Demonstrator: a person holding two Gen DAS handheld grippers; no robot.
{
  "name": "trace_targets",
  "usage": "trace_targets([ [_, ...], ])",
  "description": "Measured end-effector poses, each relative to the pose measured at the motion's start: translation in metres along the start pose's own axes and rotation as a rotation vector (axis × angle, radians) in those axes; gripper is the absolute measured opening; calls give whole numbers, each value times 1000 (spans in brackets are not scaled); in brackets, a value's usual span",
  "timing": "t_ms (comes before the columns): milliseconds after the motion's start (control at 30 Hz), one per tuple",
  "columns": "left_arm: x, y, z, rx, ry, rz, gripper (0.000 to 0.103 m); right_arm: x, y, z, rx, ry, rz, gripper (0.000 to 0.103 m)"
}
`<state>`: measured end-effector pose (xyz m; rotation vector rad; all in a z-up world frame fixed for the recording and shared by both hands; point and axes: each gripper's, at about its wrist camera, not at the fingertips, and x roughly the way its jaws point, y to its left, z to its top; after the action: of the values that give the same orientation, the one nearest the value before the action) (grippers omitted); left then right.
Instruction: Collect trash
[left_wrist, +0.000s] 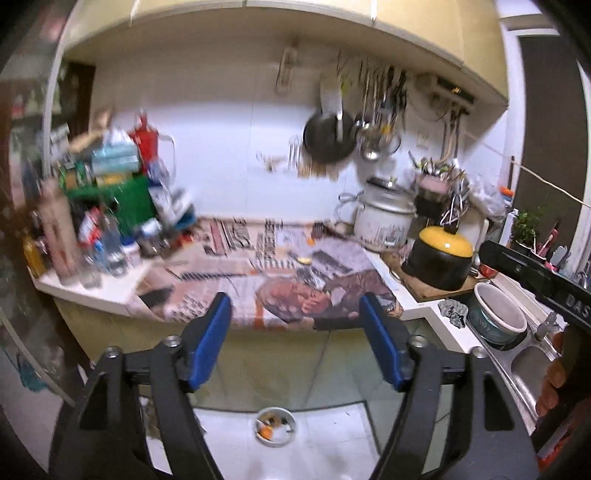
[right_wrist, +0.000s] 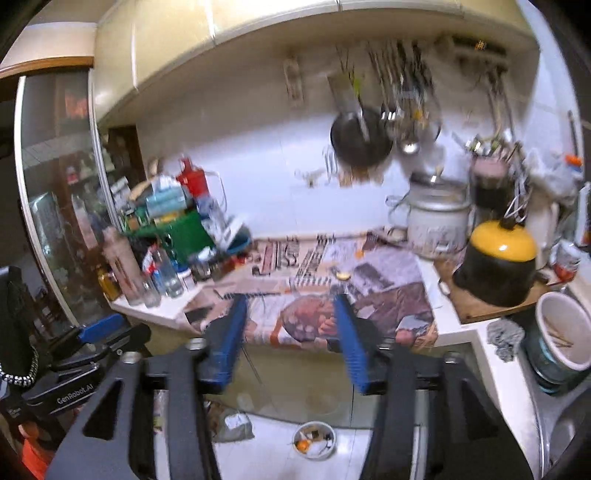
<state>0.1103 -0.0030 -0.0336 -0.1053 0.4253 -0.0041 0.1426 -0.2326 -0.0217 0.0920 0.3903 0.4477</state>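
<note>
Hanging spread wide and holding nothing, the left gripper (left_wrist: 295, 310) and right gripper (right_wrist: 291, 314) face the small yellow scrap (right_wrist: 343, 275) lying ahead on the newspaper (right_wrist: 388, 273), nearer the right one.

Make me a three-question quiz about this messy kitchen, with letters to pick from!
1. Where is the small white bowl of scraps?
A. on the floor
B. in the sink
C. on the newspaper

2. What colour is the lid of the black pot?
A. red
B. yellow
C. green

3. How are the left gripper and right gripper set?
A. both open, holding nothing
B. both shut on a bottle
C. one is holding the pan

Answers: 1 A, it sits on pale floor tiles below the counter. 2 B, the domed lid is yellow. 3 A, the jaws stand apart with nothing between them.
</note>
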Motion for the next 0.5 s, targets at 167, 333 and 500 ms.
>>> trace_targets([
  [167,-65,9,-12,41,-65,59,102,-45,33,-15,-1,-29,-60,88],
  [333,-101,12,-25,52,-45,41,102,-66,55,-24,-30,-37,-116,102],
  [500,-122,13,-34,37,-47,15,102,-86,68,-32,-47,-27,-133,103],
])
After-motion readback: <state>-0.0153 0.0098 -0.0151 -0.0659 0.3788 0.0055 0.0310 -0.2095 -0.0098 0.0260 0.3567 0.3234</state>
